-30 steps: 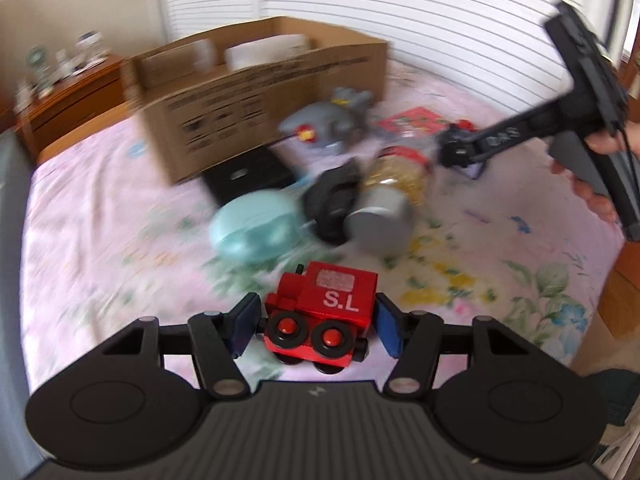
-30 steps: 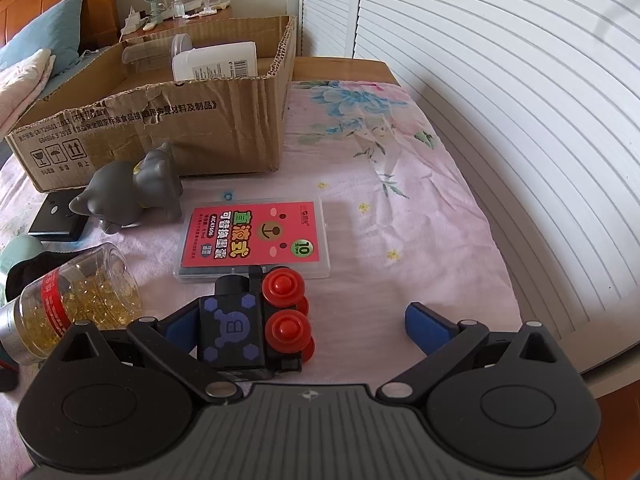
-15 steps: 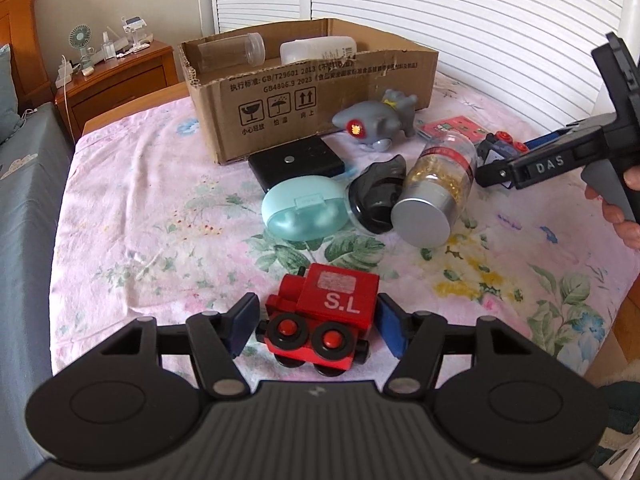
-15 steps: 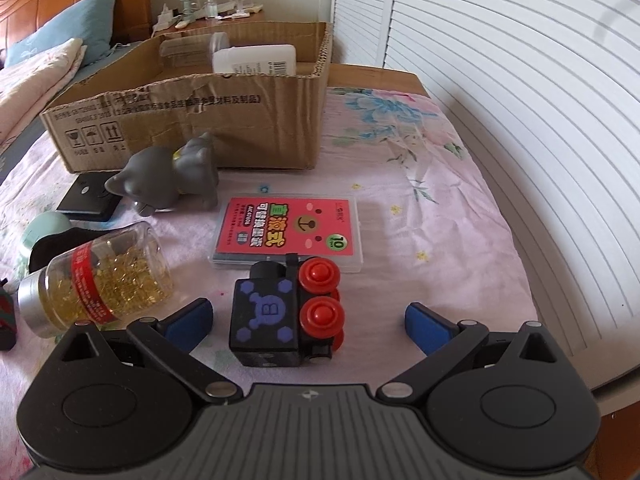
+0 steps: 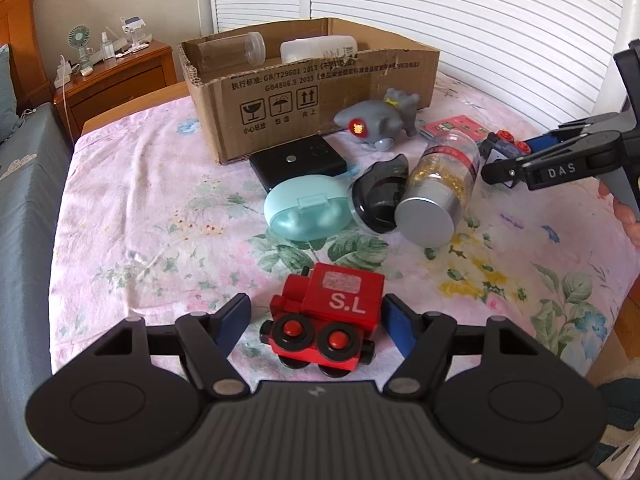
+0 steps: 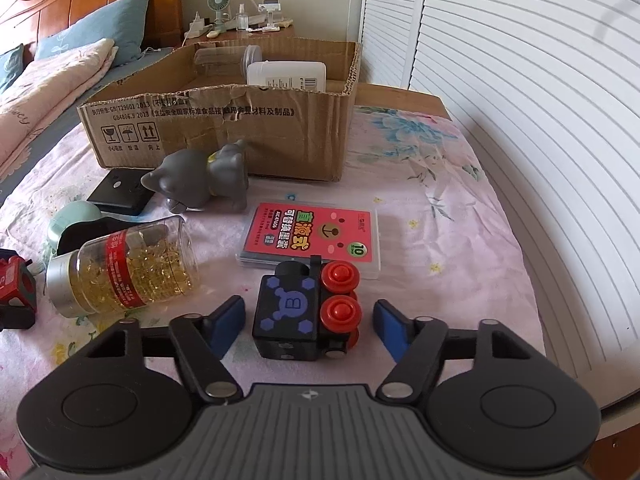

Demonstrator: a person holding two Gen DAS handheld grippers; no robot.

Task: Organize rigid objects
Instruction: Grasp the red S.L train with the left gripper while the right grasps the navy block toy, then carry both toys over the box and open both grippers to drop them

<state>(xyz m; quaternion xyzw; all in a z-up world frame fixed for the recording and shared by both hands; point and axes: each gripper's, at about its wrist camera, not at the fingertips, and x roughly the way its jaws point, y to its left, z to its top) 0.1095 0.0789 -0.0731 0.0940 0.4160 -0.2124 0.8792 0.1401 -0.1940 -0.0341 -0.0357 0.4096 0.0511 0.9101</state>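
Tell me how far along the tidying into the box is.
Done: a clear jar and a white bottle lie in the cardboard box. In hand: nothing gripped; the left gripper, jaws opening, straddles the red train; the right gripper, jaws closing, straddles the black train. Left: everything else on the bed.

The left gripper [image 5: 316,320] pointed steeply down, its jaws just opened a little further, with gaps on both sides of what stood between the pads. The right gripper [image 6: 308,320] tilted likewise; its jaws had just narrowed, pads not touching. A hand [image 5: 626,216] gripped its handle.
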